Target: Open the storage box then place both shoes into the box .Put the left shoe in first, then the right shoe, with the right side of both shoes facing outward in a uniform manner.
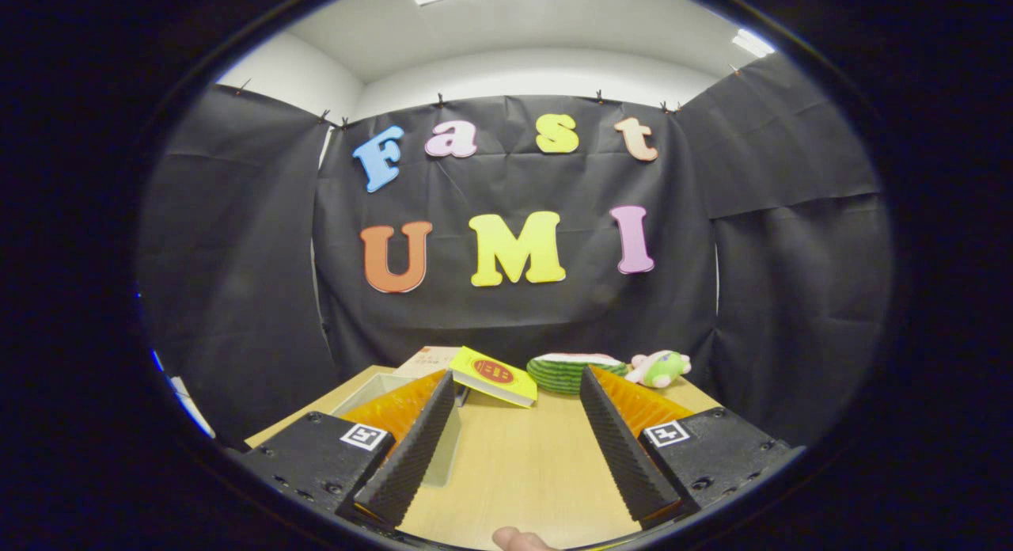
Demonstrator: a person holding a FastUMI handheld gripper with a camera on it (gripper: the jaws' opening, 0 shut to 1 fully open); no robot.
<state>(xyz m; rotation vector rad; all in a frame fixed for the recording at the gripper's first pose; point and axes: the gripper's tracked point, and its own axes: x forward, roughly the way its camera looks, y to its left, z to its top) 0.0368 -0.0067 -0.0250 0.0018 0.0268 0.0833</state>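
Starting at the left: pale storage box (372, 389) resting on the wooden table (514, 472), partly hidden behind the left finger, one wall showing beneath it. Likely light, thin-walled and stiff, smooth enough to skid across the tabletop if pushed. Hard to tell whether lidded or already open. Best taken at a rim or lid edge, lifting upward, not shoving sideways. Moving rightward: a beige printed carton (427, 359) beyond the box, then a yellow booklet (495, 374) with a red emblem, propped at a tilt just past the fingertips. Gripper (517, 377) spread wide, nothing between the fingers but bare tabletop. Further right, a watermelon-slice plush (563, 370) and a green-and-pink plush toy (661, 367), both near the back edge. Closest in, a person's fingertip (518, 539) between the finger bases.
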